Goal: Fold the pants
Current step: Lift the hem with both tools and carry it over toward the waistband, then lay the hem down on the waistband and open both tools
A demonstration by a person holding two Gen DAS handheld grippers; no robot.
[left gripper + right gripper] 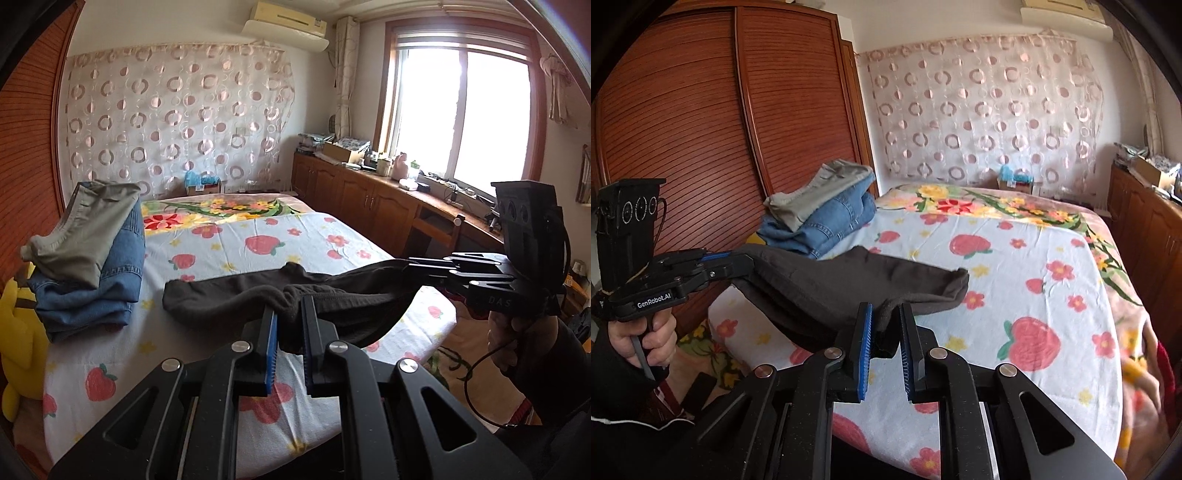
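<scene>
- Bedroom with a strawberry-print bed (229, 236), wooden wardrobe (701, 122) along its far left side, and a dotted curtain (177, 110) hanging behind the head end
- dark pants (236, 295) are the job here, one end pinched up in the air over the near edge of the bed, the rest trailing onto the sheet toward the middle
- left gripper (290, 325) is clamped narrow on a bunched bit of the fabric, you can see cloth squashed between the blue pads (272, 354)
- right gripper (886, 332) same deal, closed tight on another bunch, so the edge hangs stretched between the two
- fabric looks soft and floppy, fleecy maybe, sags in the middle between the grips and drapes with no stiffness at all, light too I'd guess
- I'd keep the holds right at the two corners of that edge, grab further in and it'll just bunch and fold crooked
- stack of folded clothes (88, 258), grey on top of denim, sits at the far left edge of the bed, well apart from the pants, so I reckon that's where this one ends up
</scene>
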